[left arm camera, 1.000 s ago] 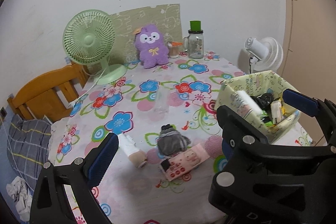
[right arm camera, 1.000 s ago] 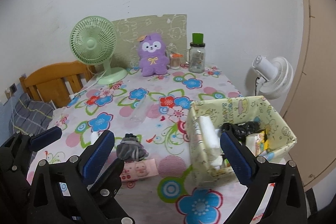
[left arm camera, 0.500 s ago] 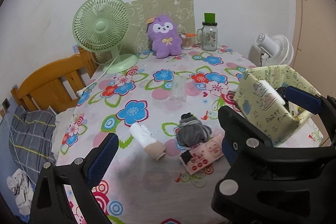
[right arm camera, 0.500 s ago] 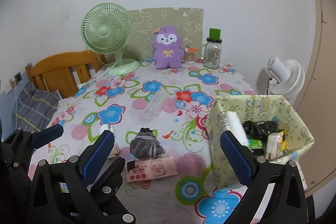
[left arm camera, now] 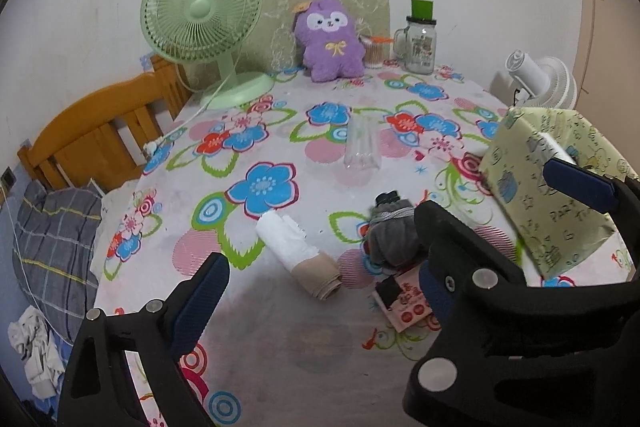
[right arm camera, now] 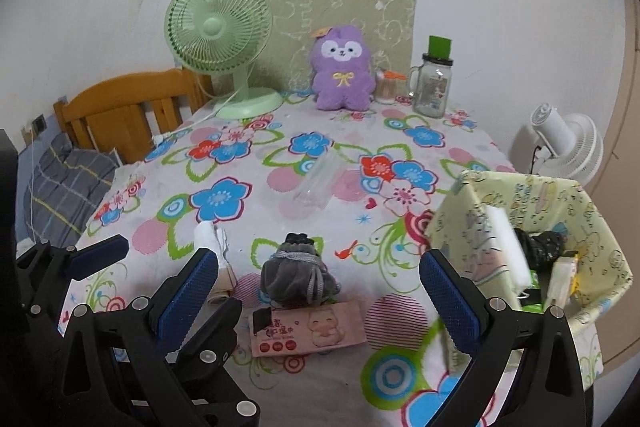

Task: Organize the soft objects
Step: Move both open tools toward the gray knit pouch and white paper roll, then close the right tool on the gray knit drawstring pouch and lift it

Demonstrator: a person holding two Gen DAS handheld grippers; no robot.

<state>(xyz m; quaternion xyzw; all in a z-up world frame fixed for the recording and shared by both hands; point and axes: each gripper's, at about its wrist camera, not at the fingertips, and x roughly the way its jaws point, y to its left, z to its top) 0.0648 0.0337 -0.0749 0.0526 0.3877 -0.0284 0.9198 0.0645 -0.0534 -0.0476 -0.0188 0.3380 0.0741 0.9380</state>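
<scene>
One dark grey drawstring fabric pouch point(right arm camera: 298, 277) is sitting bunched and cinched at its neck on the floral tabletop point(right arm camera: 224, 163), touching one pink packet point(right arm camera: 308, 327); one white-and-beige rolled sock point(left arm camera: 298, 255) is lying just left. Both the left hand-held gripper point(left arm camera: 376, 231) and right hand-held gripper point(right arm camera: 318, 291) are hovering wide, gripping nothing, beside one pale yellow patterned fabric bin point(right arm camera: 560, 211).

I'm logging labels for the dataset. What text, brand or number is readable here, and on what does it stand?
"PARTY", then a partly hidden word starting "T": on the yellow-green fabric basket.
Pink packet: red Chinese characters, too blurred to read.
Glass jar: printed label, too small to read.
Nothing else is legible.
</scene>
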